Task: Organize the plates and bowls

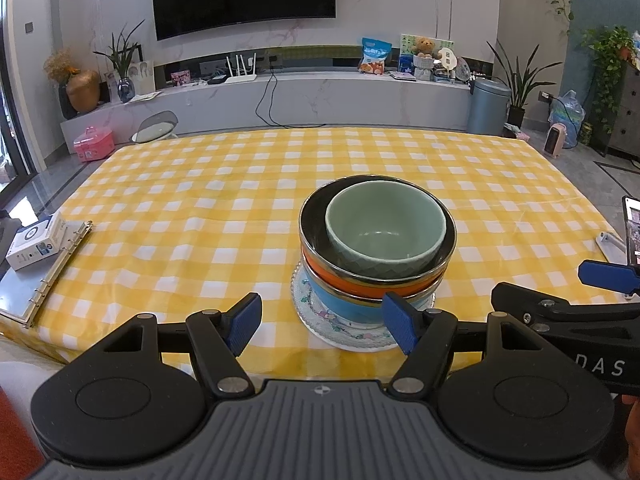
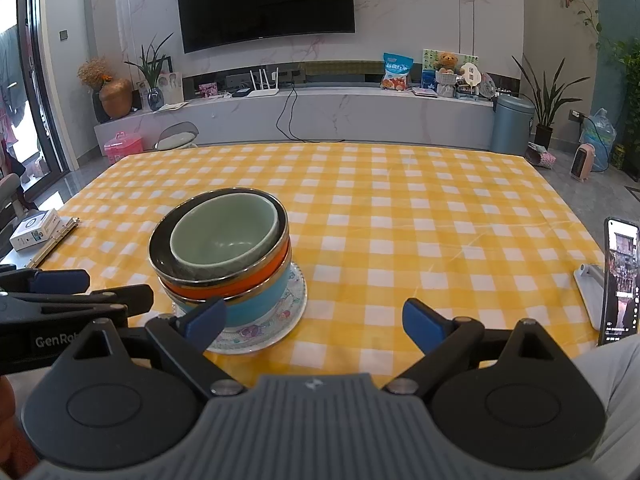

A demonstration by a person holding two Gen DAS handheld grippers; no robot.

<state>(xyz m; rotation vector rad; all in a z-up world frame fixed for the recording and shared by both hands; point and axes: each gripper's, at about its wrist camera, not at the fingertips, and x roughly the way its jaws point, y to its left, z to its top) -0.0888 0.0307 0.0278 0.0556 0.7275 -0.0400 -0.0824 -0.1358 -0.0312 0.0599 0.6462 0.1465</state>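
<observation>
One stack stands near the table's front edge. A pale green bowl [image 1: 386,226] [image 2: 225,231] nests in an orange bowl [image 1: 360,278] [image 2: 256,276] with a dark inside and silver rim, over a light blue bowl [image 1: 340,306] [image 2: 256,304], all on a white patterned plate [image 1: 320,322] [image 2: 276,328]. My left gripper [image 1: 324,326] is open just in front of the stack, slightly to its left, holding nothing. My right gripper [image 2: 316,324] is open to the right of the stack, its left fingertip [image 2: 206,320] overlapping the blue bowl in view; contact is unclear.
A yellow checked cloth [image 1: 240,200] covers the table. A ring binder [image 1: 52,272] with a white box [image 1: 36,242] lies at the left edge. A phone on a stand [image 2: 620,276] sits at the right edge. A TV wall and shelf lie beyond.
</observation>
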